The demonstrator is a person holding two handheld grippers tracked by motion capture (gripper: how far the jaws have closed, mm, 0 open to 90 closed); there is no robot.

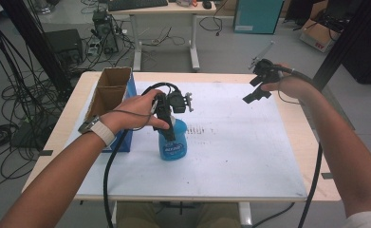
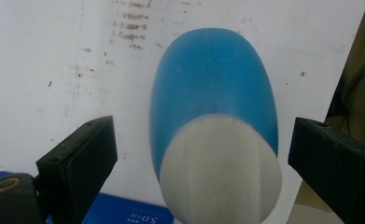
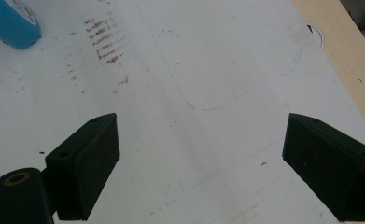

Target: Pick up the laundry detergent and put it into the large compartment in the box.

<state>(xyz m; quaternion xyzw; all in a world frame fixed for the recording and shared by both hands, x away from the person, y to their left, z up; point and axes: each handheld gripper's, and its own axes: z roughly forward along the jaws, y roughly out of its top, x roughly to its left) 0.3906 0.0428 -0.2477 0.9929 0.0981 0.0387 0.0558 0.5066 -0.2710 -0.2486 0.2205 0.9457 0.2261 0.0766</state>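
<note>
A blue bottle (image 1: 174, 145) with a white cap (image 2: 222, 175) stands upright on the white mat (image 1: 230, 142), left of the middle. My left gripper (image 1: 168, 127) points down over its top. In the left gripper view the bottle (image 2: 213, 79) sits between the two black jaws of this gripper (image 2: 203, 135), which is open, with a gap to the cap on each side. My right gripper (image 1: 253, 89) is raised above the far right part of the mat. It (image 3: 201, 135) is open with nothing between its jaws, and the bottle's base (image 3: 12, 23) shows far off at the upper left.
An open cardboard box (image 1: 108, 90) stands at the mat's left edge with a blue box (image 1: 121, 142) against it. Bare wooden table edge (image 1: 304, 137) runs along the right. Behind the table are a desk (image 1: 164, 9) and floor cables (image 1: 3, 90).
</note>
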